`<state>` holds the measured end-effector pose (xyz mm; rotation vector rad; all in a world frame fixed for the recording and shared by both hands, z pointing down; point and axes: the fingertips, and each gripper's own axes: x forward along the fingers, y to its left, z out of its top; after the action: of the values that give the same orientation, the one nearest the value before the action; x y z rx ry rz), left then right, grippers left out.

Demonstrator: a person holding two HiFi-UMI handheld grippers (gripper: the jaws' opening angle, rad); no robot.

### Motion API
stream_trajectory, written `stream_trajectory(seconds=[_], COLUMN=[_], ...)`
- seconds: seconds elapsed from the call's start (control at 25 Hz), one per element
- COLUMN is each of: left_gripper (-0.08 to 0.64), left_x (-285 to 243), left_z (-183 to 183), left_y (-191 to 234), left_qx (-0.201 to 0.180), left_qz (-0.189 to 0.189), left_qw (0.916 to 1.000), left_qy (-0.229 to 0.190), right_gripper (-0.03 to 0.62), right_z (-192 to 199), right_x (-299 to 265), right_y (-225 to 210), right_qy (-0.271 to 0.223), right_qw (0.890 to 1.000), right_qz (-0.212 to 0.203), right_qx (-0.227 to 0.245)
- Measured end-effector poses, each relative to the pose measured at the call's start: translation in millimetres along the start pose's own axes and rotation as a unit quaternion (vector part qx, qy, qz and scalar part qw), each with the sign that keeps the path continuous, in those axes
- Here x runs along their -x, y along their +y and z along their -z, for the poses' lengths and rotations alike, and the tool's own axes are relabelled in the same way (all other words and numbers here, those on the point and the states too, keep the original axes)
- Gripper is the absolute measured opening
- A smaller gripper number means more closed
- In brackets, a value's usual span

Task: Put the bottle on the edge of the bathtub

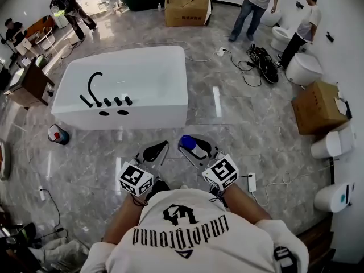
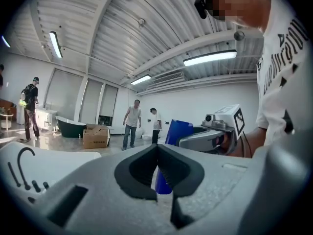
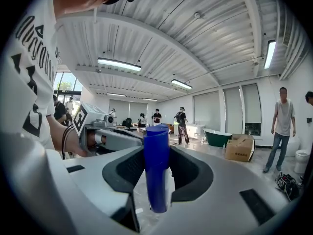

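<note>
The white bathtub (image 1: 170, 58) with a black faucet (image 1: 94, 87) stands on the marble floor ahead and to the left. It also shows low at the left of the left gripper view, bathtub (image 2: 58, 156). My right gripper (image 1: 194, 151) is shut on a bottle (image 1: 192, 146) with a blue cap and a white body, held over the floor short of the tub's near right corner. In the right gripper view the blue bottle (image 3: 156, 168) stands upright between the jaws of the right gripper (image 3: 156, 155). Beside it, my left gripper (image 1: 154, 152) is shut and holds nothing; left gripper (image 2: 157, 149).
A red and blue can (image 1: 58, 134) sits by the tub's near left corner. A wooden cabinet (image 1: 31, 84) stands left. Cardboard boxes (image 1: 187, 7) (image 1: 318, 107), toilets (image 1: 304, 67), floor cables (image 1: 250, 70), a power strip (image 1: 252, 182) and several people surround the area.
</note>
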<state>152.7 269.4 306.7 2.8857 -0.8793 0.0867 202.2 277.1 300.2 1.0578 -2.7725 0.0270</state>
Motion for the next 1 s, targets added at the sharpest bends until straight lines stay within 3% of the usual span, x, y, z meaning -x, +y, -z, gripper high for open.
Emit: stream_trajectory(seconds=[0.52, 1.0], left_gripper=[0.015, 0.014], left_x=[-14, 22], left_z=[2, -28], left_y=[67, 194], left_qx=[0.012, -0.003], left_qz=[0.015, 0.024], left_qw=[0.9998, 0.9996], left_qy=[0.000, -0.013], right_gripper=[0.158, 0.158], right_z=[3, -38], right_x=[-60, -185], right_y=[-28, -35], right_qy=[0.010, 0.006], right_qw=[1.000, 1.000], right_qz=[0.010, 0.022], right_qx=[-0.007, 0.010])
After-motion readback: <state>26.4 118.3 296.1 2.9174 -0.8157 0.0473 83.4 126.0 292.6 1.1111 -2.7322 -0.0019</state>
